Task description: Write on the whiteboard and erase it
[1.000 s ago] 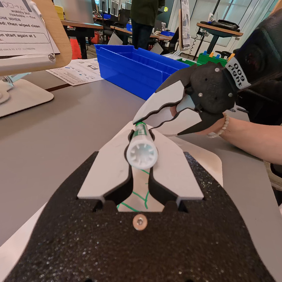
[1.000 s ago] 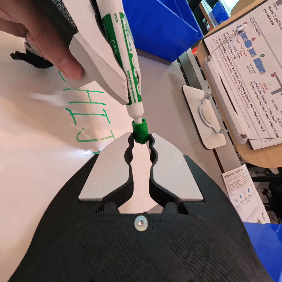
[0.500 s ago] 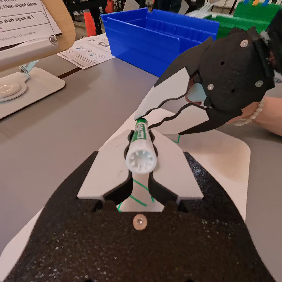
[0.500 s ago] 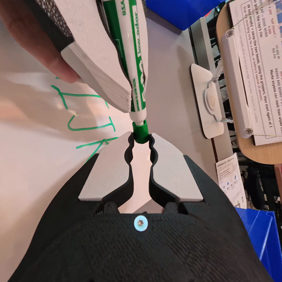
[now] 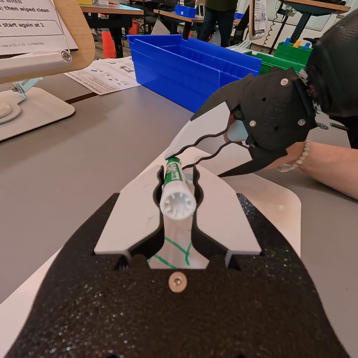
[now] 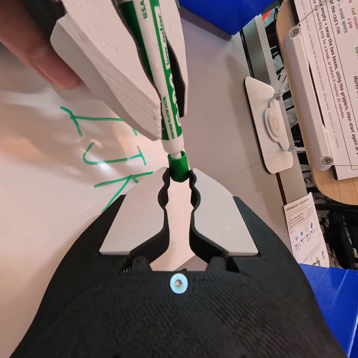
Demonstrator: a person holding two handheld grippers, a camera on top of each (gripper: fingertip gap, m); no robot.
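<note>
Two tools: left tool (image 5: 177, 174) grips one marker (image 5: 174, 186), right tool (image 6: 179, 174) one cap (image 6: 178, 167).

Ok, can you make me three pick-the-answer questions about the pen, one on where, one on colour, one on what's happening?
1. Where is the cap?
A. In the blue box
B. Between the right gripper's tips
C. Lying on the paper sheet

2. What colour are the lines on the whiteboard?
A. Red
B. Black
C. Green

3. How is the pen held?
A. Clamped in the left gripper
B. Lying loose on the table
C. Held by bare fingers

Answers: 1 B, the right gripper pinches it at its tips. 2 C, green strokes show on the board. 3 A, the left gripper is shut around its barrel.
</note>
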